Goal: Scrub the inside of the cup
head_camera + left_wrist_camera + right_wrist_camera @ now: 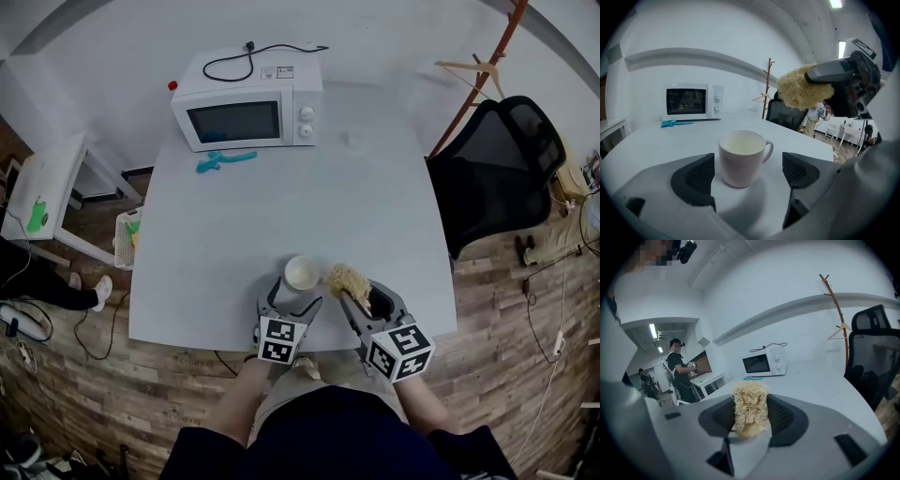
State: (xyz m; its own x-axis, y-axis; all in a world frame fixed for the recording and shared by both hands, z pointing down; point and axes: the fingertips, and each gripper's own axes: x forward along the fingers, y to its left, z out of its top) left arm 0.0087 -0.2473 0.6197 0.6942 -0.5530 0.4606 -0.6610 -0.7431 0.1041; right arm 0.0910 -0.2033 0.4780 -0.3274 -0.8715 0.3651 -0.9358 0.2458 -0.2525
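A white cup (302,273) stands upright near the front edge of the white table (281,206), its handle to the right in the left gripper view. My left gripper (295,292) is open, and the cup (740,157) stands between its dark pads (696,176) with a gap on each side. Just right of the cup, my right gripper (361,298) is shut on a yellow fibrous scrubber (347,278). The scrubber (750,406) sticks up from between the right gripper's (751,420) pads. In the left gripper view the scrubber (801,91) hangs above and right of the cup.
A white microwave (248,108) sits at the table's far edge with a teal tool (223,160) in front of it. A black office chair (497,169) stands at the right, a small white side table (42,192) and a basket (127,239) at the left. A person (679,366) stands far off.
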